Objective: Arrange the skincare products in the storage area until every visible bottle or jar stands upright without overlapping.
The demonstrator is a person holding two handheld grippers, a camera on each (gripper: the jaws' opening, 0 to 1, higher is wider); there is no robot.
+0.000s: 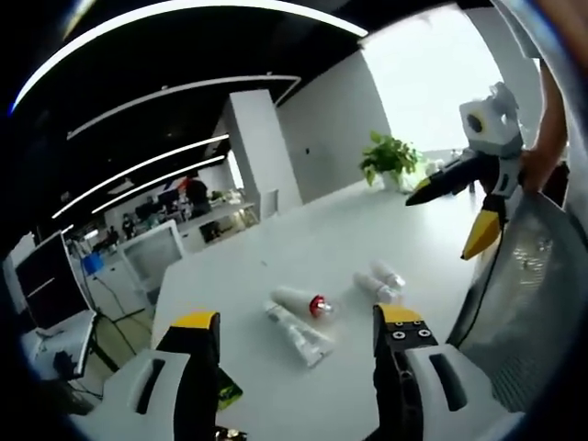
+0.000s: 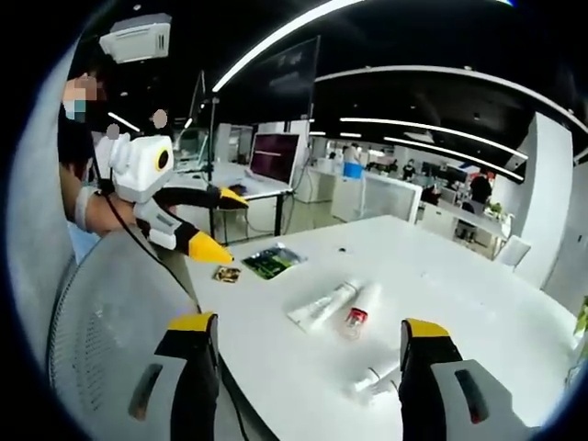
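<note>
No label reads clearly — my left gripper (image 1: 299,344) and right gripper (image 2: 310,354) gape empty above the tube (image 1: 299,334), red-capped bottle (image 1: 303,300) and green card (image 2: 273,261).

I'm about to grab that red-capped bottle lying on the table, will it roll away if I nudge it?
Probably yes. The red-capped bottle lies on its side on the smooth white table, and its rounded body looks free to roll. It seems small and clear, so likely light. It looks glossy and may slip in the open right tool.

The small card (image 1: 228,395) is partly hidden behind the left gripper's fingers (image 1: 197,354).
</note>
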